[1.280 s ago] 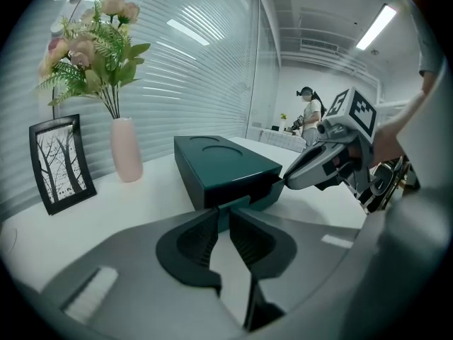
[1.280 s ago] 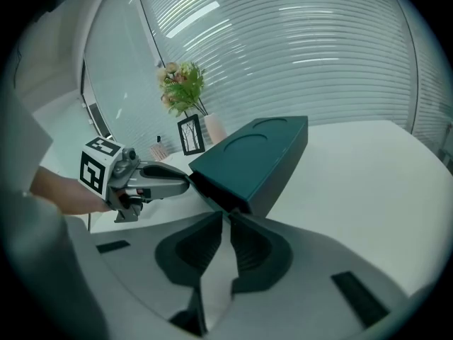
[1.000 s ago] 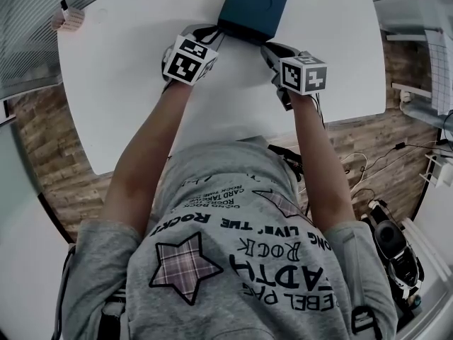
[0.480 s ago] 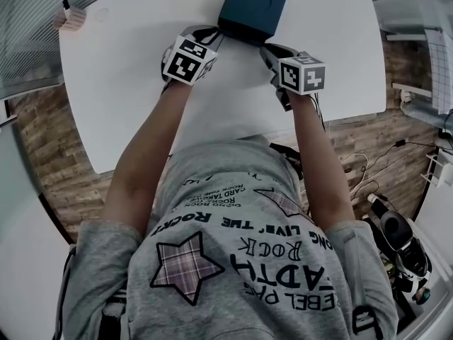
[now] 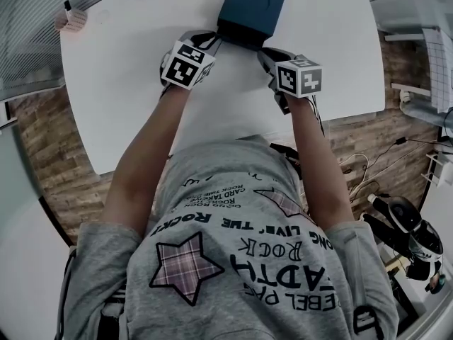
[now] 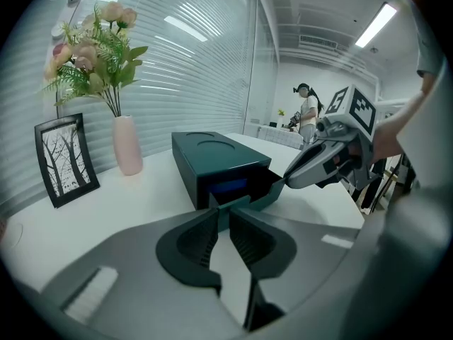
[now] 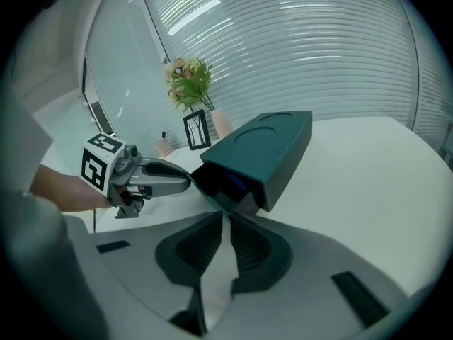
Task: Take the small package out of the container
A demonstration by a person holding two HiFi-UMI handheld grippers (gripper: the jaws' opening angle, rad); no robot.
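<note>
A dark teal box [image 5: 253,6] lies on the white table [image 5: 120,83] with its near end open and its flaps spread. Inside the opening shows a blue package [image 6: 228,187], seen too in the right gripper view [image 7: 237,183]. My left gripper [image 6: 222,212] is shut on the box's left flap [image 6: 233,202]. My right gripper [image 7: 225,218] is shut on the right flap [image 7: 218,202]. From the head view both grippers, left [image 5: 214,40] and right [image 5: 264,50], sit at the box's near corners. Each gripper view shows the other one, the right gripper [image 6: 285,183] and the left gripper [image 7: 190,180], holding its flap.
A pink vase of flowers [image 6: 127,144] and a framed picture [image 6: 67,158] stand at the table's far left. A small holder [image 5: 69,18] sits near the far left corner. The table's near edge [image 5: 212,137] is close to the person's body. Another person [image 6: 308,112] stands far off.
Almost nothing moves. Both grippers stay on the flaps at the box's open end; the left gripper's marker cube has turned slightly.
</note>
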